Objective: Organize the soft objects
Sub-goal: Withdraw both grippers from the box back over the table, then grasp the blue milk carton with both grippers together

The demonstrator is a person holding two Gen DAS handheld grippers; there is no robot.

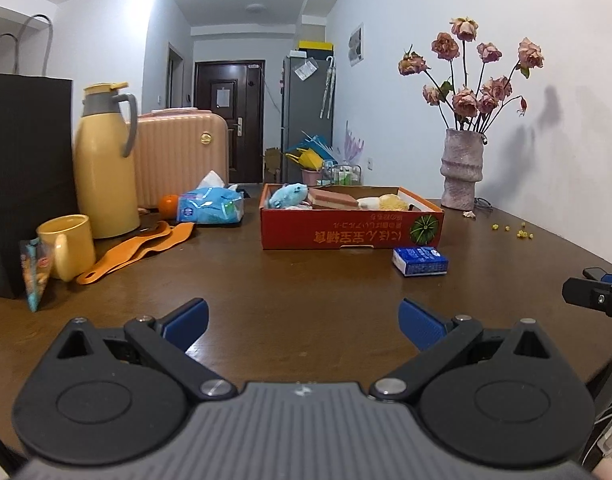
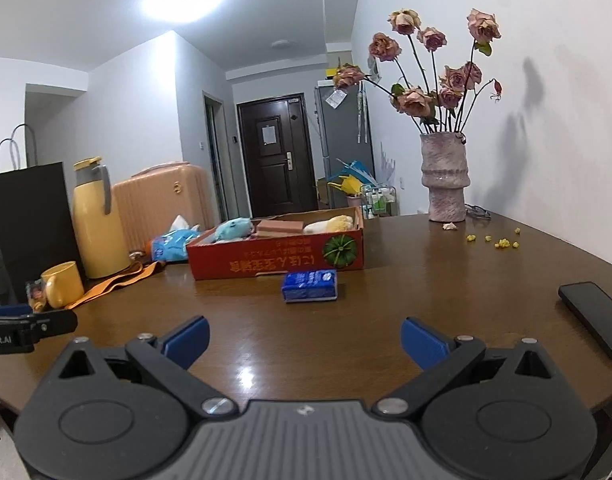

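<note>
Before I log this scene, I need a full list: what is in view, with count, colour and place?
table: one, brown
box: one, red, table middle
plush toy: one, blue, in box
sponge: one, pink, in box
tissue pack: one, blue, before box
tissue bag: one, blue, left of box
orange: one, beside flask
flask: one, yellow, left
mug: one, yellow, left
spoons: orange, by mug
bag: one, black, far left
vase: one, pink, roses
phone: one, black, right
suitcase: one, peach
left tongs: blue pads, open
right tongs: blue pads, open
</note>
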